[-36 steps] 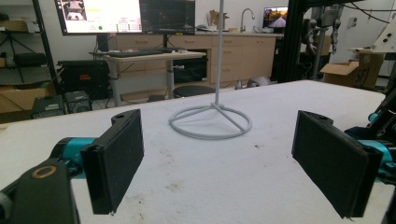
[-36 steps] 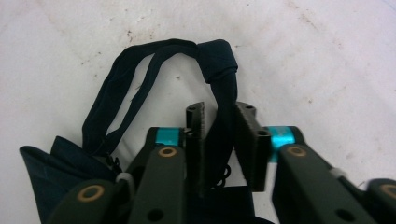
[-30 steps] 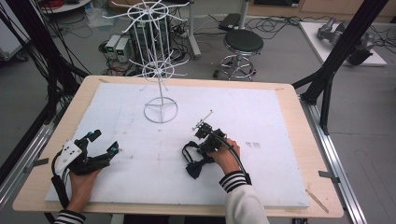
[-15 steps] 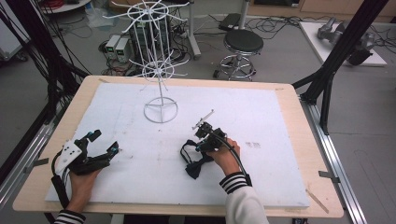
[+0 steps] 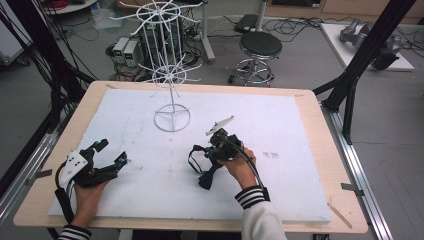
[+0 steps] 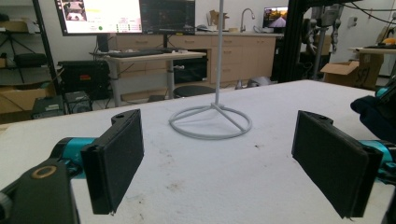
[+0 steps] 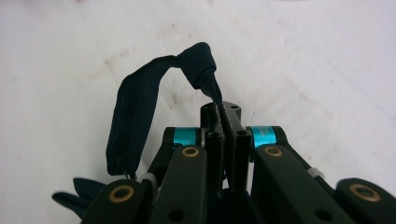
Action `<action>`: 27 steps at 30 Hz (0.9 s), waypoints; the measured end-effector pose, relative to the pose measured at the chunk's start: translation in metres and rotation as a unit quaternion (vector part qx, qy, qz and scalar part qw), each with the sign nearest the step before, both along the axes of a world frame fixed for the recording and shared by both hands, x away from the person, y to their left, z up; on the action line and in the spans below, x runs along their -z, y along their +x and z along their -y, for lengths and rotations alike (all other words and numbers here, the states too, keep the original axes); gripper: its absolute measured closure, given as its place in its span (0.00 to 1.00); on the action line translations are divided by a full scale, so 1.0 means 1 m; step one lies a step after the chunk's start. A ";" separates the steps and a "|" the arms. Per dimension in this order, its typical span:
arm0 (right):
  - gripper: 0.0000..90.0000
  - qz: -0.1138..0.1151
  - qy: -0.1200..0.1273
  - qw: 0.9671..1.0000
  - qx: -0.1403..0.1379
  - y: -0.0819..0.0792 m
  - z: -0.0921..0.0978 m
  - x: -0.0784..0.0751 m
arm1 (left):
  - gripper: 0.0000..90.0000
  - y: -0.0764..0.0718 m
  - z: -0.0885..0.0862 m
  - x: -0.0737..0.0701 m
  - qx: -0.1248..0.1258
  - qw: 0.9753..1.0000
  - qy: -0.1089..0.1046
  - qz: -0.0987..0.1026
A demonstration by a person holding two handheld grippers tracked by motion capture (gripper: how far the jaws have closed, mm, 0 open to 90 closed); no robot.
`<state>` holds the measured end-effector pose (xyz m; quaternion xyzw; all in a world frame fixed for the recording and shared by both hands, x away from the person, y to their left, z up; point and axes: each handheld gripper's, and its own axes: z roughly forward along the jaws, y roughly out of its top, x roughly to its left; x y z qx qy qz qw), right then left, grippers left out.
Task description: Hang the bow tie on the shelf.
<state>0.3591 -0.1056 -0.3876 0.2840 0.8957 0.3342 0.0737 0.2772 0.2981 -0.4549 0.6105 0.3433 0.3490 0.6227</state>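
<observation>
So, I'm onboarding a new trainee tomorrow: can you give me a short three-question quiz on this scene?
1. True or false: the left tool is clamped on something.
2. Which tool holds the dark blue fabric strap?
A. left
B. right
C. neither
3. Fill in: the white wire rack stands on a ____ base.

Key:
1. False. Its jaws stand wide apart with only the white tabletop between them.
2. B. The right tool is shut on the strap just below its knot.
3. Ring-shaped (round wire hoop).
</observation>
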 end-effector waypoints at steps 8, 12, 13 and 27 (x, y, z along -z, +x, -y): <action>0.98 0.051 0.048 0.998 0.009 -0.003 0.004 -0.012 | 0.19 0.000 0.000 0.000 0.000 1.000 0.000 -0.001; 0.98 0.068 0.071 0.995 0.024 -0.004 0.006 -0.018 | 0.19 0.000 0.000 0.000 0.000 1.000 0.000 -0.001; 0.98 0.074 0.077 0.994 0.026 -0.004 0.006 -0.020 | 0.19 0.000 0.000 0.000 0.000 1.000 0.001 0.000; 0.98 0.127 0.137 0.981 0.052 -0.003 0.003 -0.040 | 0.19 0.000 0.000 0.000 0.000 1.000 0.000 -0.001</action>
